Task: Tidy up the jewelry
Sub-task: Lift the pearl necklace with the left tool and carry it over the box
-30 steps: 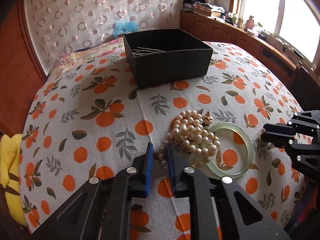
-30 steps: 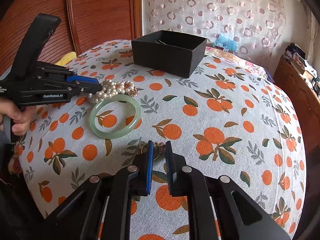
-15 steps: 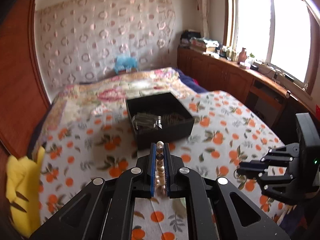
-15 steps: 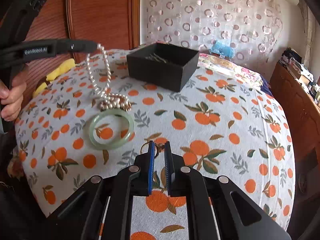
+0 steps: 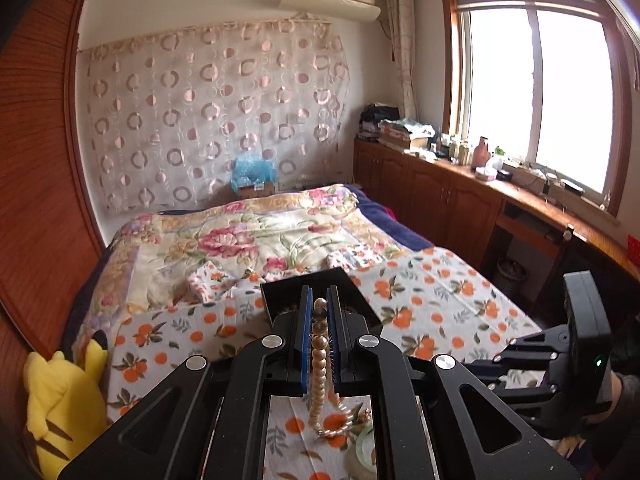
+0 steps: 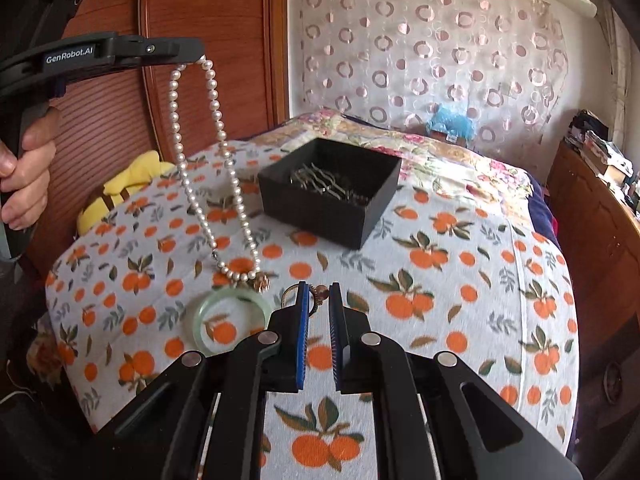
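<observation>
While the left gripper (image 5: 319,336) is raised high above the bed, its blue pads are clamped tight on a pearl necklace (image 6: 216,168), with beads showing in a row between the two fingers. From the right wrist view the strand hangs in a long loop from the gripper tip (image 6: 192,54); its lowest beads and a small gold clasp or pendant sit just at the far edge of the pale green bangle (image 6: 230,320), and whether they rest on it or only dangle over it is hard to tell. A hand (image 6: 24,172) grips the handle of that tool at the left of the frame.

Nearer, the right gripper (image 6: 319,312) has its jaws almost together, leaving only a narrow slit. A small gold piece (image 6: 318,295), probably a ring or earring, shows right at the fingertips; it seems to be pinched there, though the view is too cramped to be sure.

Beyond both, a black open box (image 6: 332,196) sits on the orange-print cloth (image 6: 460,280) covering the bed, with metal hairpins (image 6: 320,184) lying inside. A yellow plush toy (image 5: 60,400) lies at the bed's left edge.
</observation>
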`<state>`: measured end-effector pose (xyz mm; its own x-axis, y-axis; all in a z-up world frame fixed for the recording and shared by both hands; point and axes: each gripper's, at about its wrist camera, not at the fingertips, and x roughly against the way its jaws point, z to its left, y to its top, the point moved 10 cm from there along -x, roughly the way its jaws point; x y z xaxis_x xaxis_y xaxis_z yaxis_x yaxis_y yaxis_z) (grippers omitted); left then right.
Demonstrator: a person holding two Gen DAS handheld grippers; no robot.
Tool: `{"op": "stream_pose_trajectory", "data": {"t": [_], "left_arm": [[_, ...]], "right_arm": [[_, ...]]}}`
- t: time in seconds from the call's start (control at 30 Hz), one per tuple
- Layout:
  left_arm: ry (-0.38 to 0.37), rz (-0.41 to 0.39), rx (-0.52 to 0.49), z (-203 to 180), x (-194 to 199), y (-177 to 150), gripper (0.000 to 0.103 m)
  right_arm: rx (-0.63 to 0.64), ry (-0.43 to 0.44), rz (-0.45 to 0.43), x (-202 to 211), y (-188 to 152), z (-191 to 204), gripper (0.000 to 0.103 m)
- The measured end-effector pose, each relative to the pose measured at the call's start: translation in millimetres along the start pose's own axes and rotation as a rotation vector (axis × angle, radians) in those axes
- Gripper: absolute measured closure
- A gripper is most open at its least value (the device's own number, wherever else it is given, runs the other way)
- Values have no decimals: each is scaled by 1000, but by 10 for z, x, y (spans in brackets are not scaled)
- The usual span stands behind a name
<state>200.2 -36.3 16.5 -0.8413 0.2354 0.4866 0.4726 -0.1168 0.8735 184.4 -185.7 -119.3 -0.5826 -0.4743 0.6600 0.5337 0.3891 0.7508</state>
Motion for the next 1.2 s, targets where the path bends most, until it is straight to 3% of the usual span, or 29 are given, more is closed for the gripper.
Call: {"op": "stream_pose_trajectory", "data": {"t": [0.5, 0.73, 1.0, 1.2], "left_arm": [[-31, -70, -6, 29, 12, 722, 97], [-34, -70, 0, 134, -185, 1029, 97], [-20, -4, 7, 261, -577, 971, 97], [-32, 90, 25, 291, -972, 580, 97]], "right_arm": [[2, 60, -5, -227, 550, -120, 92], [-2, 73, -15, -314, 864, -263, 92], [7, 80, -20, -435, 1133, -398, 92], [7, 77, -25, -560, 1256, -482, 92]]}}
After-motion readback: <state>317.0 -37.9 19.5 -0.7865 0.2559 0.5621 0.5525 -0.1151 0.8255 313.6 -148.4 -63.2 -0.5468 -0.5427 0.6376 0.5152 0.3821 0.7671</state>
